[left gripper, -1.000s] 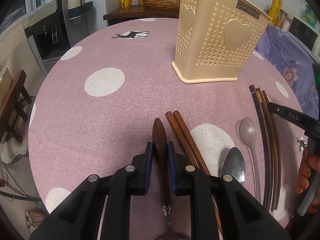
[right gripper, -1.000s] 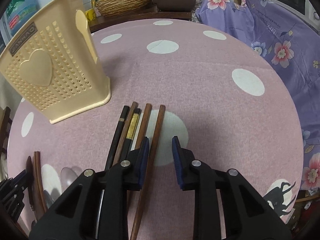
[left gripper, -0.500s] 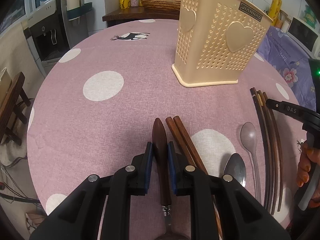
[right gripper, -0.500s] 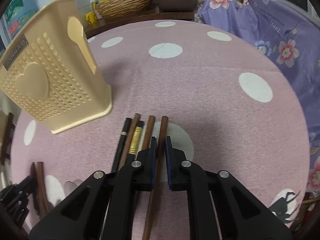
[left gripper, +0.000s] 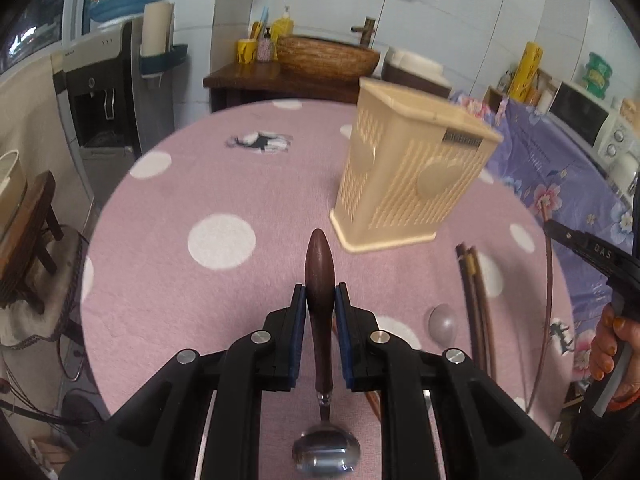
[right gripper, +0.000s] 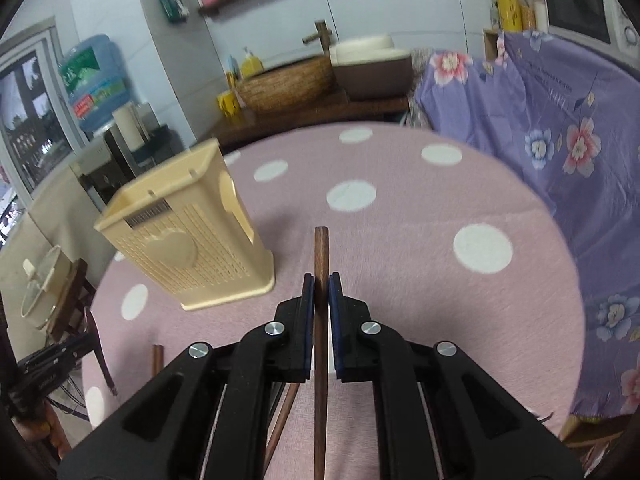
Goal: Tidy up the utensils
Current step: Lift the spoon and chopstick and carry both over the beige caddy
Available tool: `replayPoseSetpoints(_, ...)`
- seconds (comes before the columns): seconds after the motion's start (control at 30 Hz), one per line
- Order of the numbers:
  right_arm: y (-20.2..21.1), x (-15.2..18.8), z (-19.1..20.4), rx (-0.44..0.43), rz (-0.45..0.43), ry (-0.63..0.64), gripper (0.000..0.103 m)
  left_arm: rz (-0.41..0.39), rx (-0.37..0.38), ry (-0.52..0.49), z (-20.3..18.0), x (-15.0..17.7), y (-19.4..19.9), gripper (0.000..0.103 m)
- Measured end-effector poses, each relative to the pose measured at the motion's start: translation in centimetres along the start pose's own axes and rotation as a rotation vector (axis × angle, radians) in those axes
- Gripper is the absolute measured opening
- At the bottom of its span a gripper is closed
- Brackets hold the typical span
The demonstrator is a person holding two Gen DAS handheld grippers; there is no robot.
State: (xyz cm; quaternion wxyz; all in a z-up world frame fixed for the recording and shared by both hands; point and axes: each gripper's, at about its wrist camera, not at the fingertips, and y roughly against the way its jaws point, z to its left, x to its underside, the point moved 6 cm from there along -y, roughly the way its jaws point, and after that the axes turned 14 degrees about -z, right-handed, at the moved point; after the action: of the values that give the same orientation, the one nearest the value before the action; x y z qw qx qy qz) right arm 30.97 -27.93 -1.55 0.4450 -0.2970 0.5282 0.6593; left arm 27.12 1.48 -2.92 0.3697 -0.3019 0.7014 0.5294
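Note:
My left gripper (left gripper: pixel 320 294) is shut on the dark wooden handle of a metal spoon (left gripper: pixel 319 276) and holds it above the pink dotted tablecloth (left gripper: pixel 168 240); the spoon's bowl hangs below the fingers. My right gripper (right gripper: pixel 321 284) is shut on a single brown chopstick (right gripper: pixel 321 252), lifted off the table. The cream perforated utensil holder (left gripper: pixel 404 176) stands ahead and right of the left gripper; in the right wrist view the holder (right gripper: pixel 188 236) stands ahead and left. Several chopsticks (left gripper: pixel 474 300) and a grey spoon (left gripper: pixel 443 322) lie on the table.
A purple flowered cloth (right gripper: pixel 560 152) covers furniture right of the table. A water dispenser (left gripper: pixel 100 92) stands to the left. A wooden counter with a woven basket (left gripper: pixel 326 56) lies behind the table. A wooden stool (left gripper: pixel 28 232) stands by the left edge.
The right gripper closed on one chopstick and lifted it. The left gripper rose with the spoon. Both views now tilt up and show more of the room.

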Motion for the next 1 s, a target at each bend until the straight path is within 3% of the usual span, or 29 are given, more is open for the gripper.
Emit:
replayPoseSetpoints(0.2,3.8,-3.3,-0.3,-0.035,-0.095,0.042,0.008,-0.074,0.023,0.006,0.4,-2.9,1.4,0.016)
replayPoseSetpoints(0.77,6.5,-4.2,0.2,-0.075,-0.134,0.063,0.008,-0.147,0.022,-0.015,0.2,-4.1,2.8,0.015)
replayPoseSetpoints(1.0,7.3,-6.0,1.0,-0.094,-0.17,0.071,0.008,-0.182,0.035,-0.023,-0.2,-5.7,3.7,0.015)
